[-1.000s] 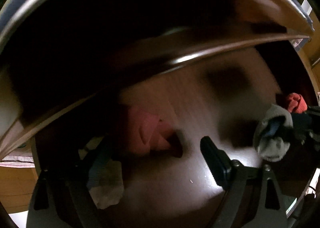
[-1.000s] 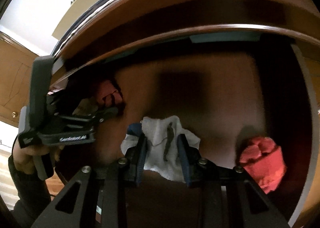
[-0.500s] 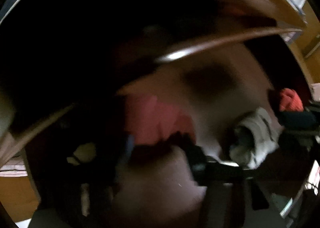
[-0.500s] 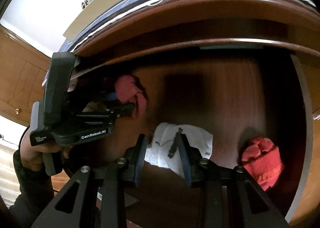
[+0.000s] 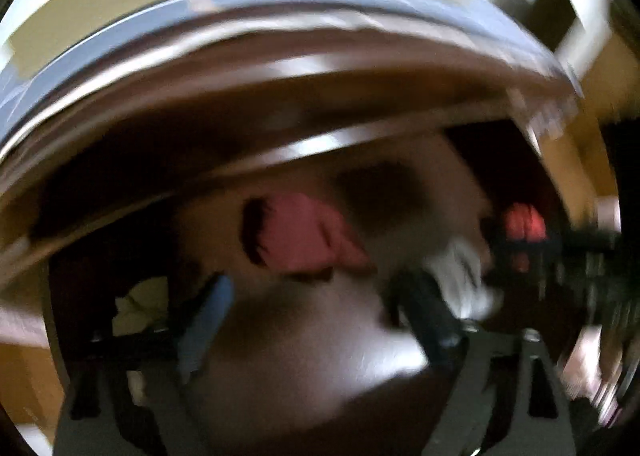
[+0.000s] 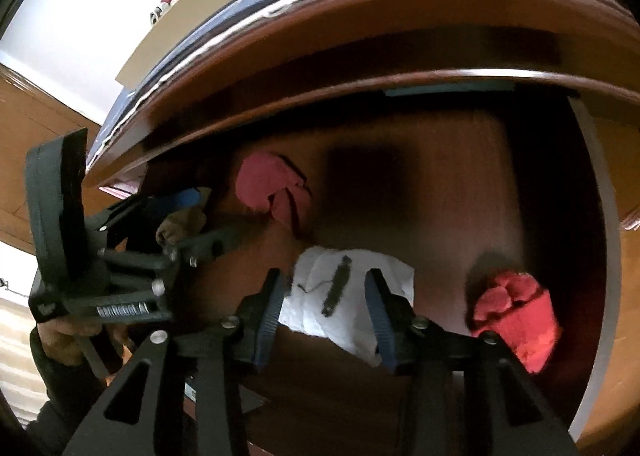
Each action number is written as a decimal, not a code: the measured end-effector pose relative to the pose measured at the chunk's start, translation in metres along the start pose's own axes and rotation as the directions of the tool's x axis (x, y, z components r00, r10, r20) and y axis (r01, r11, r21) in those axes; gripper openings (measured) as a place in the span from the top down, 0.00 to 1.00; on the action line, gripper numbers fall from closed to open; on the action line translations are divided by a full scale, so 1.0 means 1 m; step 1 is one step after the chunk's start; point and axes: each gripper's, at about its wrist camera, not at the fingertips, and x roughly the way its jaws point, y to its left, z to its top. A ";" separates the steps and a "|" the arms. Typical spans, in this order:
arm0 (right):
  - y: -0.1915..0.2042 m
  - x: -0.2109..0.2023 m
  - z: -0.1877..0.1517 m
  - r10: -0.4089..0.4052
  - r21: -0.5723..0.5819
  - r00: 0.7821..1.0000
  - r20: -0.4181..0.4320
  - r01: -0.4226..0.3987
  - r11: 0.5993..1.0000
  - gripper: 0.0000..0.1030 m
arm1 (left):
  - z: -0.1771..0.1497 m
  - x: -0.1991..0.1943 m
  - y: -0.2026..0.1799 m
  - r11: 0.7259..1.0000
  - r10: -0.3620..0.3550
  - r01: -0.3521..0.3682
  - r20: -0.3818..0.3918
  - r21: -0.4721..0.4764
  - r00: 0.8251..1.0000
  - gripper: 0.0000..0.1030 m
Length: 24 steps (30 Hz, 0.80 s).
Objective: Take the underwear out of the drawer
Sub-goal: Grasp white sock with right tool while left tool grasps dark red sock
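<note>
Right gripper (image 6: pixel 325 310) jaws just opening, straddling white underwear (image 6: pixel 348 296) on drawer (image 6: pixel 460 184) floor, pads off cloth. Left gripper (image 5: pixel 316 308) reopened wide, empty; pink garment (image 5: pixel 308 236) at its 12 o'clock. Red bundle (image 6: pixel 516 316) at 3 o'clock of white piece.

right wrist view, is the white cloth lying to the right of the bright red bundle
No, the white cloth lies between the right gripper fingers, left of the bright red bundle on the drawer floor.
</note>
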 end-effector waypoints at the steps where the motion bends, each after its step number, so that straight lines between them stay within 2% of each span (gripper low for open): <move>1: 0.002 0.000 0.000 0.004 -0.008 1.000 0.001 -0.004 1.000 0.56 | 0.002 0.002 0.003 0.999 0.002 -0.002 0.003 -0.052 1.000 0.13; 5: 0.011 0.001 -0.002 0.005 -0.040 1.000 0.007 -0.005 0.999 0.56 | -0.002 0.013 0.002 0.963 0.131 -0.132 -0.022 -0.234 0.991 0.13; 7: 0.012 -0.004 -0.002 0.008 -0.049 1.000 0.013 -0.007 0.999 0.56 | -0.001 0.019 -0.002 0.938 0.130 -0.139 -0.050 -0.316 0.990 0.13; 12: 0.002 -0.027 -0.007 0.032 -0.072 0.999 0.041 -0.029 0.997 0.56 | 0.005 0.028 0.001 0.838 0.160 -0.187 -0.095 -0.512 0.982 0.12; 14: -0.002 -0.034 -0.009 0.046 -0.078 0.998 0.052 -0.042 0.996 0.56 | 0.009 0.035 0.004 0.794 0.184 -0.226 -0.131 -0.564 0.974 0.09; 16: -0.007 -0.041 -0.012 0.064 -0.072 0.996 0.057 -0.060 0.996 0.56 | 0.011 0.036 0.002 0.771 0.214 -0.259 -0.146 -0.582 0.966 0.02; 18: -0.013 -0.042 -0.013 0.079 -0.062 0.995 0.065 -0.075 0.995 0.56 | 0.014 0.038 -0.001 0.759 0.242 -0.287 -0.156 -0.585 0.958 0.01; 21: -0.027 -0.048 -0.017 0.094 -0.041 0.993 0.072 -0.092 0.995 0.56 | 0.016 0.039 -0.002 0.764 0.212 -0.247 -0.129 -0.596 0.969 0.01; 23: -0.034 -0.046 -0.019 0.100 -0.026 0.992 0.074 -0.099 0.995 0.56 | 0.014 0.038 -0.001 0.759 0.216 -0.249 -0.129 -0.601 0.968 0.08; 24: -0.035 -0.046 -0.020 0.103 -0.020 0.992 0.076 -0.101 0.995 0.56 | 0.014 0.039 0.000 0.762 0.203 -0.234 -0.121 -0.604 0.972 0.17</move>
